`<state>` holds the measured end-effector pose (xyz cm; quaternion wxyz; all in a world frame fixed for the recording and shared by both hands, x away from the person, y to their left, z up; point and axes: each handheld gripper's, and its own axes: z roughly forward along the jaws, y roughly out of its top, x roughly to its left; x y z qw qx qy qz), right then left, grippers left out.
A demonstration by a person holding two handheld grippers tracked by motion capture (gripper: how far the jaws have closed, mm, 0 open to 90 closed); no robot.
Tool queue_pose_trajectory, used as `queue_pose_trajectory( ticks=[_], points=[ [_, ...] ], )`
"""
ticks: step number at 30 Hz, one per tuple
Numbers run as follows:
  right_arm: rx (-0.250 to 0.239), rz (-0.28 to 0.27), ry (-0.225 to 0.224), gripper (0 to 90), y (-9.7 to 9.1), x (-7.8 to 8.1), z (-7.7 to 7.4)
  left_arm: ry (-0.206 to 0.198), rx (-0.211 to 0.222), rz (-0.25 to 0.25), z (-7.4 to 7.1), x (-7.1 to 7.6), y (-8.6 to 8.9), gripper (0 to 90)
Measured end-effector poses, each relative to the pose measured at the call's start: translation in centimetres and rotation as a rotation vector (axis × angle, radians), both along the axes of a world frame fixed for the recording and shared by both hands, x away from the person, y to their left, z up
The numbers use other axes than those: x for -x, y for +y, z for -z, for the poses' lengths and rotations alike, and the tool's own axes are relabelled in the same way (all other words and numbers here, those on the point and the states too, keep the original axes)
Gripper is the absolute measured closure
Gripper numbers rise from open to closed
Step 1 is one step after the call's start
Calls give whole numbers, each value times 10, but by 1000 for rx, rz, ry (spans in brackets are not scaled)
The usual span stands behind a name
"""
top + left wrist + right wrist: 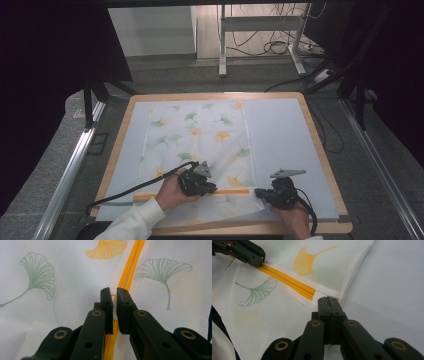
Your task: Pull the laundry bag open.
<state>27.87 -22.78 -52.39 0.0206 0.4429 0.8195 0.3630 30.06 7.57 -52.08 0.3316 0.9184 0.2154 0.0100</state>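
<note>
The bag (200, 130), white mesh printed with ginkgo leaves, lay flat across the left and middle of the desk (320, 150). Its orange zip (230, 191) ran level along the 6 o'clock edge.

The left hand-held gripper (212, 188) sat about midway along the zip. In its own view, the left hand-held gripper (114, 297) had its jaws almost together, pinched on a small pale pull (114, 297), and the zip (130, 270) ran on toward 12 o'clock.

The right hand-held gripper (257, 192) was at the zip's 3 o'clock end. Its own view showed the right hand-held gripper (328, 302) with its jaws fully together on the bag's corner hem, apparently holding it taut.

I judged the zipping about half done, with the stretch between the two tools left to run. That stretch of zip (287, 281) looked like two orange bands lying close together, and I couldn't tell whether the teeth were meshed.

Around the bag there was a pale mat (280, 135). Past the desk at 12 o'clock were a metal stand (260, 30) and loose cables (275, 47) on the floor. Nothing lay in the pull's path, though slack mesh might have bunched ahead of it.
</note>
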Motion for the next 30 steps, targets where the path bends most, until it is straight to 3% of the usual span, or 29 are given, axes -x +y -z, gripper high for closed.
queue_pose_trajectory(
  ticks=[4, 7, 30],
  points=[
    [-1, 1, 0, 898, 0, 0, 0, 3, 1, 0, 0, 0, 2, 853],
    [-1, 0, 0, 898, 0, 0, 0, 26, 29, -18, 1, 0, 6, 853],
    [1, 0, 0, 898, 0, 0, 0, 26, 20, -37, 1, 3, 16, 853]
  ],
)
